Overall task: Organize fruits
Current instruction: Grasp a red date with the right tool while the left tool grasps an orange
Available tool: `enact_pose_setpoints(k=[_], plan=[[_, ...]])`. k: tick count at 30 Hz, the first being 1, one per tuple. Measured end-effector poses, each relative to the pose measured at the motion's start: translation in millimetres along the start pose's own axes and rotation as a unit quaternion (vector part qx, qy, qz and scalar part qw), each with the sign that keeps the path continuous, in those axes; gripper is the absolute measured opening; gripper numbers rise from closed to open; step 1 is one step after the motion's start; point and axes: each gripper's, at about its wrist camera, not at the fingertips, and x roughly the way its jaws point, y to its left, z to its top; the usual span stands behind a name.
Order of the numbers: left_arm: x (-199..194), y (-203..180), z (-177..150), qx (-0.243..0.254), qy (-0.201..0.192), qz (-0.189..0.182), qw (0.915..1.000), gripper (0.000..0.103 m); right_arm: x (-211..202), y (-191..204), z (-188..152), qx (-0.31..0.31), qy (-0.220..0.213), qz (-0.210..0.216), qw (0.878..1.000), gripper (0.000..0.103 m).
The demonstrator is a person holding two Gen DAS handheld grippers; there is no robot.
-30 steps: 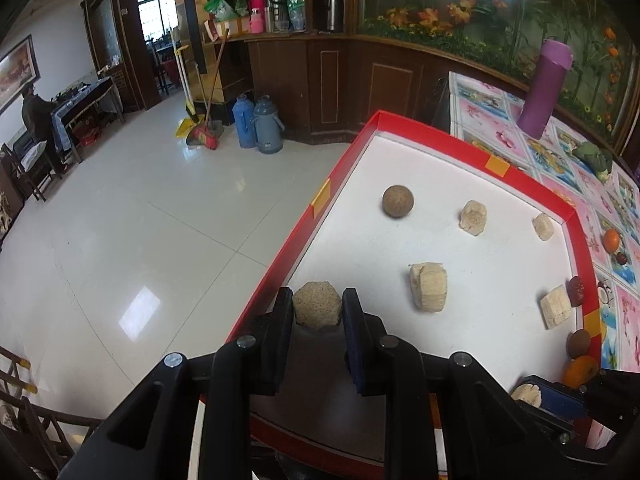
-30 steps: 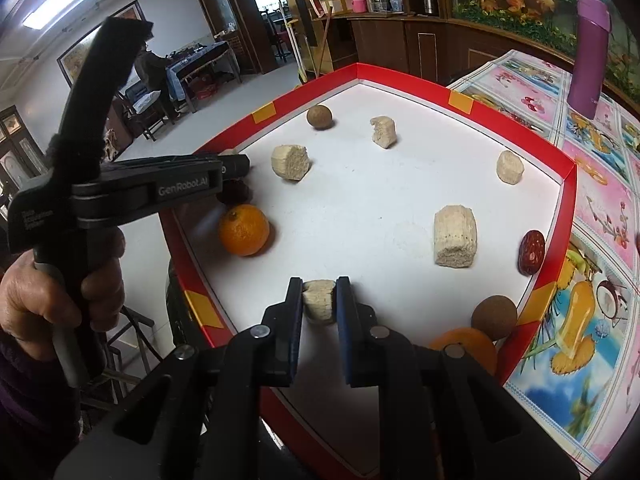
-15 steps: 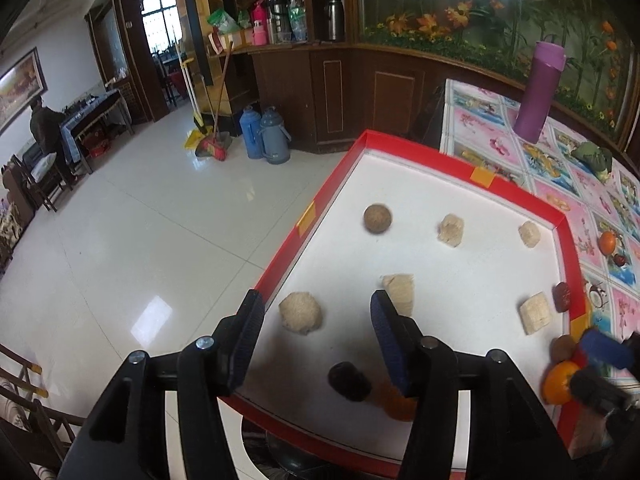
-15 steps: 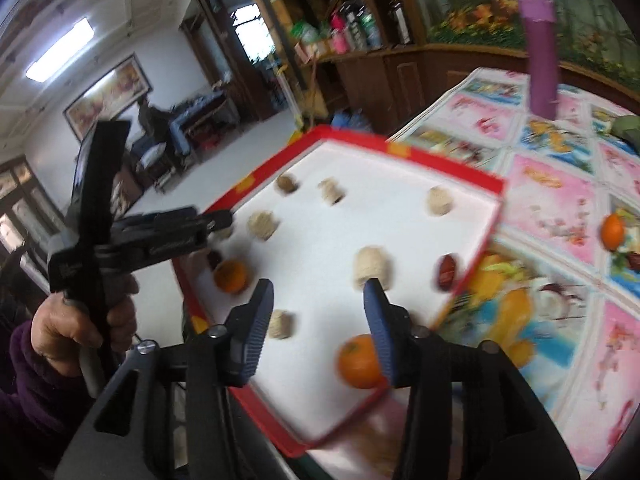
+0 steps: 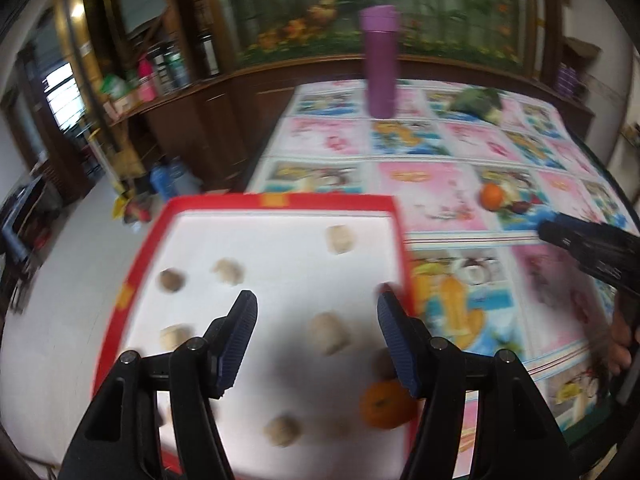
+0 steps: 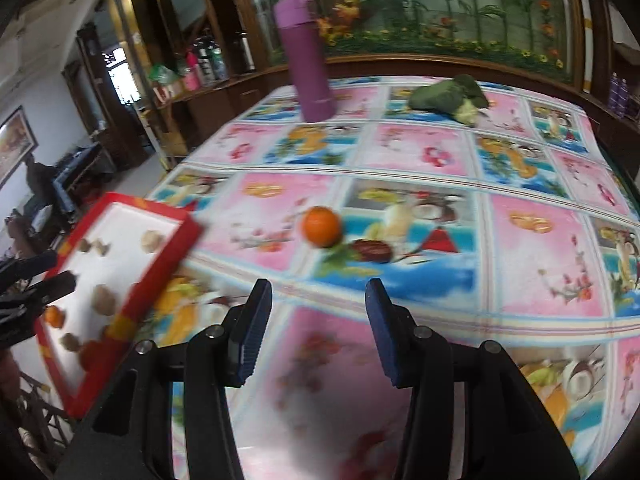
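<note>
A red-rimmed white tray (image 5: pixel 401 240) (image 6: pixel 160 276) holds several beige food pieces, a brown ball (image 5: pixel 172 281) and an orange (image 5: pixel 386 404). My left gripper (image 5: pixel 316 332) hangs open above the tray, nothing between its fingers. My right gripper (image 6: pixel 318 324) is open over the patterned tablecloth, to the right of the tray. Ahead of it on the cloth lie a loose orange (image 6: pixel 321 226) (image 5: pixel 493 196) and a dark red fruit (image 6: pixel 372 250). The left view is blurred.
A purple flask (image 6: pixel 307 56) (image 5: pixel 380 62) stands at the back of the table. Green vegetable (image 6: pixel 448 96) lies to its right. A dark wooden cabinet lines the far side. The table edge and tiled floor drop off to the left of the tray.
Both grippers let go of their beige pieces, opened wide and rose. The right one swung right, from the tray to the tablecloth. The left view turned right toward the table.
</note>
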Motion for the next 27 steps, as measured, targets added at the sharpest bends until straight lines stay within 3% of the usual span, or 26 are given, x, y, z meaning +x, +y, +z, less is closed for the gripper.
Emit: enact_pose_setpoints(k=[5,12,17,21,27], plan=[[14.8,-50.6,19.8,0.043,0.010,-0.047,0.9979,0.064,21.8,-28.8,9.5,0.008,0.018,-0.025,0.999,0.051],[36.0,-73.4,31.9,0.043,0.040,-0.068,0.9959,0.064,52.5,-23.9,22.4,-0.012,0.035,-0.037,0.999,0.049],[43.7,-83.2,38.0,0.043,0.051,-0.068,0.9955,0.064,60.0,-24.3,26.2,-0.025,0.041,-0.058,0.997,0.023],[49.1,-92.7,46.5,0.043,0.052,-0.069,0.9953,0.064,56.3,-30.3,25.7,-0.025,0.049,-0.068,0.996,0.023],[65.2,-118.1,60.9,0.041,0.044,-0.093,0.9938,0.064,37.1,-77.3,30.4,0.090,0.051,-0.041,0.994,0.023]])
